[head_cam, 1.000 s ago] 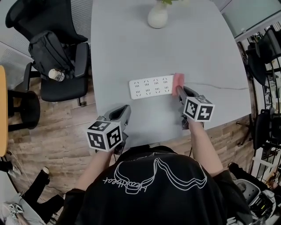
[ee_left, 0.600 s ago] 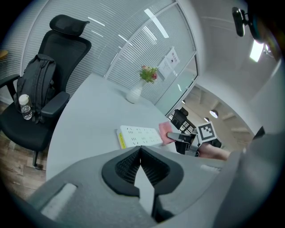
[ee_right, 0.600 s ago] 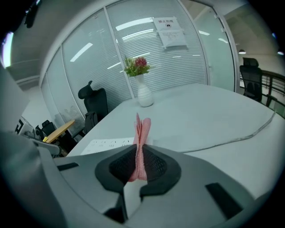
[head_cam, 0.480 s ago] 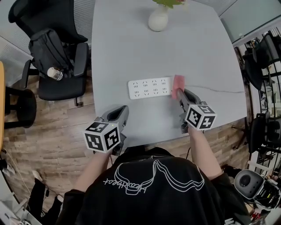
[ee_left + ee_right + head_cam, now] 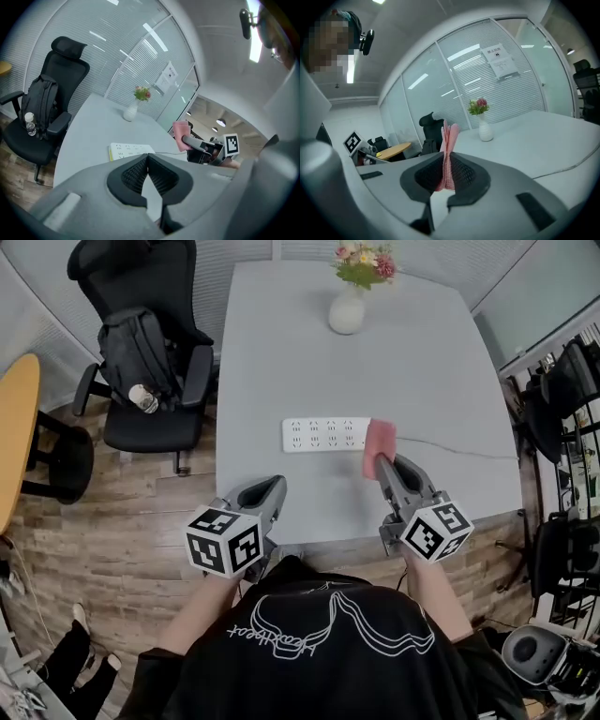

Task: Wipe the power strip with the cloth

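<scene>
Pink cloth [image 5: 379, 448]; white power strip [image 5: 324, 434]; grey table [image 5: 309, 352]; black chair [image 5: 153, 430].

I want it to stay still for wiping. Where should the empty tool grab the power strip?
Probably the power strip by its left end, from above, jaws across the narrow width: it lies flat, and the cloth and cable are by the right end.

You stand at the near edge of a pale grey table [image 5: 309, 352] on a wood-plank floor [image 5: 122, 521]. To your left, a black office chair [image 5: 155, 427] carries a black backpack [image 5: 136, 343] and a bottle [image 5: 143, 398], with a yellow tabletop [image 5: 14, 427] further left. A white vase [image 5: 347, 313] of flowers stands at the table's far end. Glass walls with blinds [image 5: 483, 84] enclose the room, lit by a ceiling strip light [image 5: 255, 47].
</scene>
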Motion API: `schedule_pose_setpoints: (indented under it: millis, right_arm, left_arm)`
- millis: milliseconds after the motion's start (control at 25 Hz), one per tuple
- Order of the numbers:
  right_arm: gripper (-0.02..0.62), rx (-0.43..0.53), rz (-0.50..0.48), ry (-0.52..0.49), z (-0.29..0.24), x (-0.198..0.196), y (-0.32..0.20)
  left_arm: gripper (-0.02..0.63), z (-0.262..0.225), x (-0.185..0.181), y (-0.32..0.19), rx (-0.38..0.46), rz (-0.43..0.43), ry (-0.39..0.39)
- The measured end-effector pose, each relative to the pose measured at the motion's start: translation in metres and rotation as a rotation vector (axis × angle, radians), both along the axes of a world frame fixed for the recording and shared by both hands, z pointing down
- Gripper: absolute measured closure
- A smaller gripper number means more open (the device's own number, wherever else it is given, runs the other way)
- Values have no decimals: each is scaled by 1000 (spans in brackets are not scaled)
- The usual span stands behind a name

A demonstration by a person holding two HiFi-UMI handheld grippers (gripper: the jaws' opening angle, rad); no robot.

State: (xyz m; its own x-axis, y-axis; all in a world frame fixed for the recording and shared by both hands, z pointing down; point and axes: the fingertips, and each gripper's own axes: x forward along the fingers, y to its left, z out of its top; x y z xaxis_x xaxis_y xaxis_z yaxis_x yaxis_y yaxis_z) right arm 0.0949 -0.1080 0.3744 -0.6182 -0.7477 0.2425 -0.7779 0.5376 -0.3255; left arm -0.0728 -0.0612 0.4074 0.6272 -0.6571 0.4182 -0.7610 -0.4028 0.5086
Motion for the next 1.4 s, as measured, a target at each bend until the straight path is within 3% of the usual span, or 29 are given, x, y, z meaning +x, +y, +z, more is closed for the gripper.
schedule_pose_setpoints:
  millis: [240, 520, 680, 920, 1400]
  right_arm:
    - [558, 91, -123, -26, -38, -11, 62]
    - [560, 135, -207, -25, -61, 2, 132]
    - [561, 186, -244, 36, -72, 8, 169]
    - [563, 266, -264, 87, -86, 24, 225]
    - [561, 263, -276, 4, -117, 31, 248]
  left_arm:
    - [594, -52, 28, 50, 128, 18, 6]
    - [594, -91, 62, 107, 256, 31, -23]
    - [594, -108, 83, 140, 314, 53, -28]
    - [594, -119, 107, 195, 361, 52, -69]
    - [594, -146, 111, 220, 391, 33, -86]
